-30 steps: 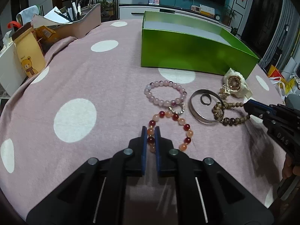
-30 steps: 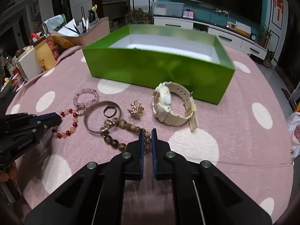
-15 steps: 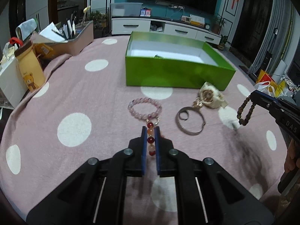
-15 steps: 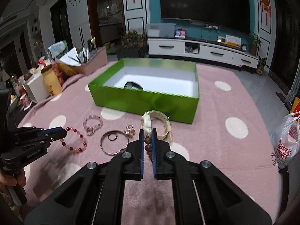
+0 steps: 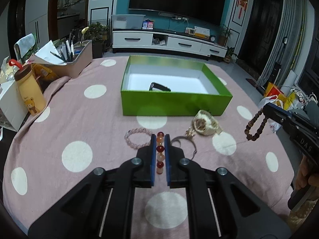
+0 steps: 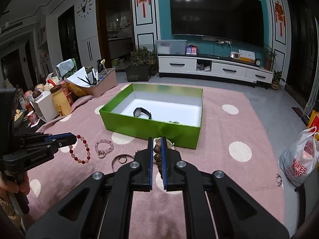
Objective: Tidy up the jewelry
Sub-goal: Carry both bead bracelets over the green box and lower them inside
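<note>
The red-and-orange bead bracelet [image 5: 160, 153] hung pinched in the left gripper [image 5: 160, 139], jaws pressed onto its beads, above the pink dotted desk [image 5: 79, 119]. The right gripper [image 6: 157, 149] clamped the brown wooden bead bracelet [image 6: 157, 155] likewise. The green box [image 6: 151, 127] beyond held a black watch [image 6: 142, 113].

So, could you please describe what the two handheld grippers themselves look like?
Both are matte black plastic tools. The left gripper and right gripper each have two parallel fingers lined with blue pads, the right's visibly ridged, and silver pivot bolts on the linkage arms. White lettering marks the sides: "GenRoboAI" on the left, "DAS" on the right.
</note>
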Demonstrator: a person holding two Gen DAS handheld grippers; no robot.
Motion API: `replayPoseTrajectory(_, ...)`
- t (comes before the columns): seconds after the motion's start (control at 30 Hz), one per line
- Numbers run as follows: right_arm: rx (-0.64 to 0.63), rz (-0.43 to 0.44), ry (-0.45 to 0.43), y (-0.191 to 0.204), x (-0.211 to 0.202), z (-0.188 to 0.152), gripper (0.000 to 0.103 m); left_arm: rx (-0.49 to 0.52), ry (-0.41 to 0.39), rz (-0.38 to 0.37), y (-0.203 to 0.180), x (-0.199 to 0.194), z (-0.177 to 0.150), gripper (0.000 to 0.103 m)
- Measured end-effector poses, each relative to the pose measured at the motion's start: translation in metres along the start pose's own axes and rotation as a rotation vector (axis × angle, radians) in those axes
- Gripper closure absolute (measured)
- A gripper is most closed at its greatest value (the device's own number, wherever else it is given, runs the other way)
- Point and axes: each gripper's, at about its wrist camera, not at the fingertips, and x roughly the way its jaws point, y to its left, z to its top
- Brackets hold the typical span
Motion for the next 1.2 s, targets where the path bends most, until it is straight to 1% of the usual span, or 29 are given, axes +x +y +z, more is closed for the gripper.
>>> replayPoseTrajectory(0.33,-0.011,-0.004,-0.040,-0.009,-0.006,0.024,0.096,0.021,-0.047,-0.014,-0.013,-0.003,0.037,0.096)
replayPoseTrajectory(0.5,-0.011,-0.016,-0.056,-0.016,-0.004,0.034,0.096,0.028,-0.046,-0.016,-0.017,0.004,0.054,0.096)
replayPoseTrajectory(0.67,0.007,-0.019,-0.063,-0.026,0.003,0.046,0.096,0.031,-0.032,-0.019,-0.021,0.020,0.073,0.096)
replayPoseTrajectory(0.9,0.010,-0.031,-0.079,-0.035,0.012,0.061,0.096,0.030,-0.019,0.014,-0.022,0.047,0.097,0.096)
replayPoseTrajectory(1.2,0.008,-0.036,-0.085,-0.041,0.029,0.079,0.096,0.032,-0.020,0.026,-0.021,0.071,0.121,0.096)
